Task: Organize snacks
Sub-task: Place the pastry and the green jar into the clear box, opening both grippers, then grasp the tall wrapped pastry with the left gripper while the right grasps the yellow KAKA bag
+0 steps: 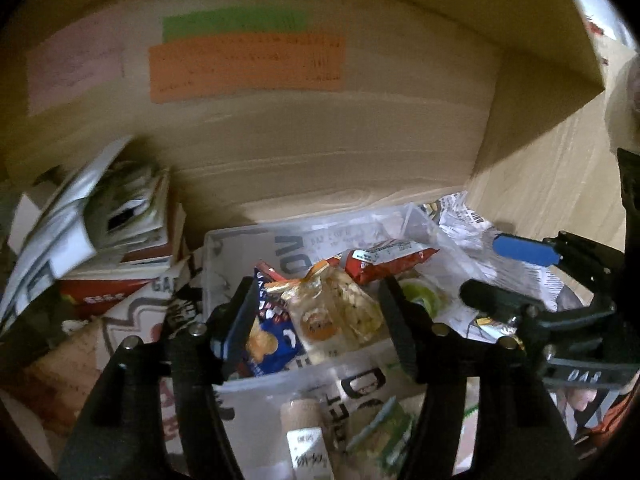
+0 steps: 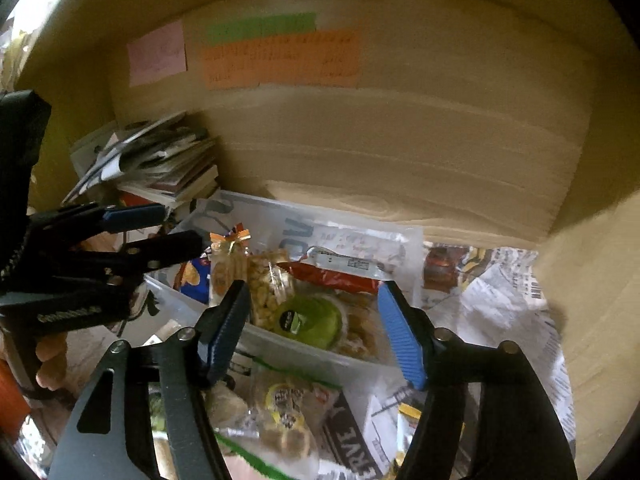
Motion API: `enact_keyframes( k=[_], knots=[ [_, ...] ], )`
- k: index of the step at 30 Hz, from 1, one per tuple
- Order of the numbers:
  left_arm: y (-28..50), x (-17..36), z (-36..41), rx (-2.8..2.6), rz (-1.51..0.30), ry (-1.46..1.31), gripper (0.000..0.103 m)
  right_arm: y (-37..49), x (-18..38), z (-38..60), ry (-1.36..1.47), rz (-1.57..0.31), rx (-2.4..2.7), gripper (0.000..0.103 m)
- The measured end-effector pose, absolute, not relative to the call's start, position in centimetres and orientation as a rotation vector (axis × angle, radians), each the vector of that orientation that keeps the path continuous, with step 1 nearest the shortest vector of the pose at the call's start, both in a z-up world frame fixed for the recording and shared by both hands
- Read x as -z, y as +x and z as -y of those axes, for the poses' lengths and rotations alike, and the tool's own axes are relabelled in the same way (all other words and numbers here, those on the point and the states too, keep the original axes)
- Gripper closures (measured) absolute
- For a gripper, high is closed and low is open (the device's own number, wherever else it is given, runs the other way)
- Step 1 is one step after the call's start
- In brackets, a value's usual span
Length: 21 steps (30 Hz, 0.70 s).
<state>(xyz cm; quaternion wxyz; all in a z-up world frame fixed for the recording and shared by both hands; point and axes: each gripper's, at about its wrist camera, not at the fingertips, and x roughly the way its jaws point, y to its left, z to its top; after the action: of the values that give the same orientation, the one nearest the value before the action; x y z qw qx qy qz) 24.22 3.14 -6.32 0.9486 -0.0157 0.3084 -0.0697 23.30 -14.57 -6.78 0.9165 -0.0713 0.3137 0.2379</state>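
Several snacks already sit in the clear bin [image 1: 224, 240], which stands on the newspaper [image 2: 500, 300] near the back wall of the wooden shelf [image 1: 340, 160]. Inside it are a blue chip bag [image 1: 272, 340] at the left side, a clear cracker pack [image 1: 336, 316] beside it, a long red bar wrapper [image 1: 392, 260] toward the back edge, a bag of yellow puffs [image 2: 268, 292] in the middle, and a round green-lidded cup [image 2: 316, 320] by the right front corner. That part looks done.

More is left, I think. In front of the bin's near edge lie loose packs: a clear bag with a yellow label [image 2: 284, 404], a small yellow packet [image 2: 408, 416] and a white-labelled pack [image 1: 310, 452]. These probably need to go in too.

The left gripper [image 1: 316, 320] hangs over the bin's front edge. Its jaws stand about half open with nothing between them; the chip bag and cracker pack are only seen behind the gap. The right gripper [image 2: 316, 328] is beside it, over the bin's right front corner. Its blue pads [image 2: 400, 340] are also about half apart, and they pinch nothing. The green cup shows past them, below.

A pile of magazines [image 2: 168, 160] rests by the shelf's back left corner, and coloured paper notes [image 2: 280, 58] are stuck on the back wall.
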Motion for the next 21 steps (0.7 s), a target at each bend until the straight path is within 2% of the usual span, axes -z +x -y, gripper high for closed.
enact_keyframes(
  k=[5,15,21],
  knots=[
    [22.2,6.3,-3.8,0.137,-0.63,-0.029,0.034,21.9,6.4,15.9,-0.139,-0.632,-0.468,0.038],
    [19.7,9.6,-5.1,0.11,-0.729,-0.029,0.034,19.7,7.1,19.5,-0.124,-0.633,-0.386,0.025],
    [18.9,12.2,-5.5,0.097,-0.789,-0.036,0.034,19.8,9.2,21.8,-0.121,-0.7,-0.33,0.023]
  ],
)
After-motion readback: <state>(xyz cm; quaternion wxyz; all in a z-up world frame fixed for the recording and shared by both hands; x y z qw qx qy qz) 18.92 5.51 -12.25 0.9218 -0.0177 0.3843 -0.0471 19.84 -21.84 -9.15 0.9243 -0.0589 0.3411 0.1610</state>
